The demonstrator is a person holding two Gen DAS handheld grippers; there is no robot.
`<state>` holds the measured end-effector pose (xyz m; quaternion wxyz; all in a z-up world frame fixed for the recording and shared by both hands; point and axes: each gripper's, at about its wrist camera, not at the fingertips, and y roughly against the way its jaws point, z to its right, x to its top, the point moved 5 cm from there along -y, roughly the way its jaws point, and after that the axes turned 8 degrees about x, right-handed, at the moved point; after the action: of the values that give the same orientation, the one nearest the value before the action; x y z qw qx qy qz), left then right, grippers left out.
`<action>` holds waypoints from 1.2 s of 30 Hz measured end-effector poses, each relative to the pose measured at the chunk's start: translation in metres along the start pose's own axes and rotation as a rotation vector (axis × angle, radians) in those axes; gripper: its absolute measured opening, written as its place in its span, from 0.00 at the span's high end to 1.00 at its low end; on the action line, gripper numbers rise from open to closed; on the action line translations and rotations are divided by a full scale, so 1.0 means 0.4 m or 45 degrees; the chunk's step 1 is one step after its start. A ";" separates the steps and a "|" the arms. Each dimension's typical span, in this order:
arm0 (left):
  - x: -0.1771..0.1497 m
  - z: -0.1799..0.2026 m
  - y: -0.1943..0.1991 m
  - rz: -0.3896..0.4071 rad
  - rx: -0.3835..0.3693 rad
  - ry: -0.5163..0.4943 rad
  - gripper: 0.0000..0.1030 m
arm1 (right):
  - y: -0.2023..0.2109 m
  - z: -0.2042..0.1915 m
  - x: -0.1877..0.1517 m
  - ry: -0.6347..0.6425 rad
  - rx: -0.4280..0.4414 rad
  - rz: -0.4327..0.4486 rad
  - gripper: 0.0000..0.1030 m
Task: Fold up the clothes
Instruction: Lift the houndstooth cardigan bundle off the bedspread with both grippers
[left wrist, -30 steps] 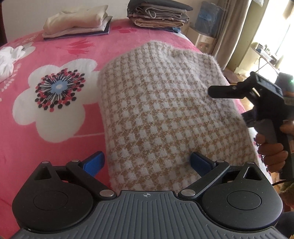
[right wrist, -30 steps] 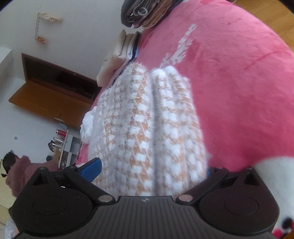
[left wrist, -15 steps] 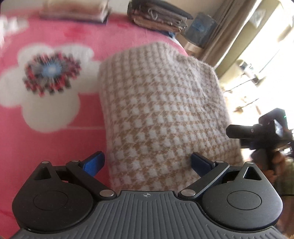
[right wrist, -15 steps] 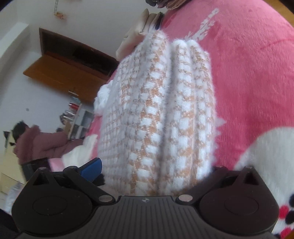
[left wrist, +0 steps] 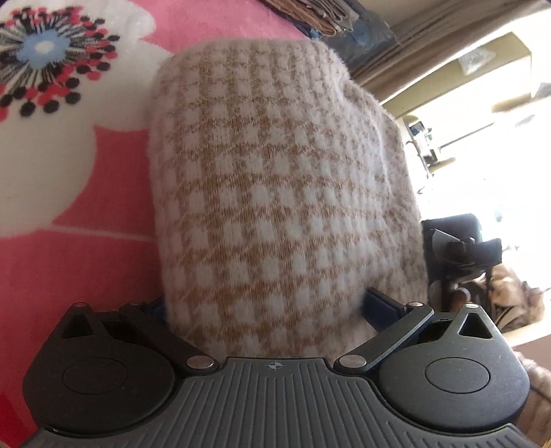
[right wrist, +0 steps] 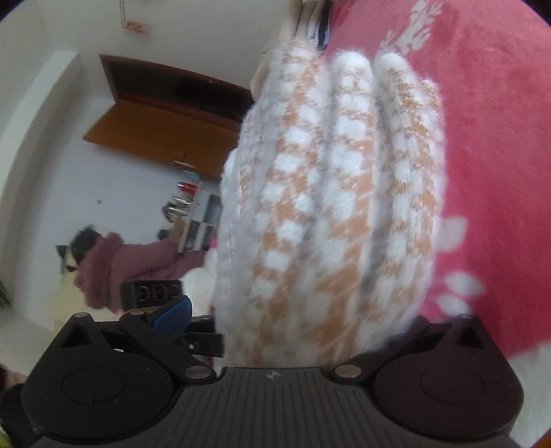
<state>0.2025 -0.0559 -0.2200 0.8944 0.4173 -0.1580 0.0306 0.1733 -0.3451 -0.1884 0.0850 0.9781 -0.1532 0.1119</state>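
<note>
Folded sweater [left wrist: 275, 193], fuzzy cream w/ tan houndstooth check, sits on bed blanket [left wrist: 113, 248]; lies as thick bundle, rounded far end, near end right up against left tool [left wrist: 265, 303]; sweater fills gap btw both blue pads; left pad mostly hidden behind knit, right pad [left wrist: 377, 305] showing at sweater's edge; jaws wide, straddling bundle, not pinched tight; cannot tell if pads press the knit or just flank it.

Right wrist view: same sweater [right wrist: 330, 206] seen edge-on, three stacked rolled layers visible; bundle's end sits btw fingers of right tool [right wrist: 299, 317]; left blue pad [right wrist: 174, 310] stands clear of the knit w/ visible gap; right finger hidden behind fuzz; jaws apart; grip on sweater cannot be told; view somewhat blurred.

Right tool also visible in left wrist view [left wrist: 461, 255] at sweater's right edge, dark body, detail unclear agst bright window.

Blanket: pink plush w/ large white flower [left wrist: 44, 48], blue centre, black/red dots; white sprig print [right wrist: 413, 31] in right view.

Beyond: stack of folded clothes [left wrist: 310, 17] at far edge of bed, just past sweater; another folded pile [right wrist: 306, 20] top of right view; curtains [left wrist: 430, 38]; brown door [right wrist: 165, 117]; person in maroon top [right wrist: 113, 265] in background, left of sweater.
</note>
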 end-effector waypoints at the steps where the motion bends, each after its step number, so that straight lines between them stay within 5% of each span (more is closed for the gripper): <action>1: 0.000 0.002 0.001 0.005 -0.006 0.009 0.00 | 0.002 -0.003 0.002 -0.006 0.005 0.004 0.00; 8: -0.018 0.045 0.052 0.103 -0.053 0.021 0.03 | 0.019 -0.064 -0.014 0.025 -0.069 0.020 0.19; 16: -0.019 0.135 0.185 0.220 -0.124 -0.034 0.05 | 0.026 -0.215 -0.048 0.124 -0.148 0.069 0.22; 31: -0.092 0.456 0.613 0.471 -0.437 -0.334 0.05 | 0.162 -0.901 -0.256 0.545 -0.366 0.376 0.23; 36: -0.075 0.512 0.796 0.559 -0.341 -0.382 0.05 | 0.106 -1.117 -0.295 0.668 -0.370 0.417 0.23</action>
<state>0.0621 -0.0014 0.1284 0.8801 0.2514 -0.3775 0.1400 -0.0358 -0.2621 0.2173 0.2408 0.8562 -0.2954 0.3489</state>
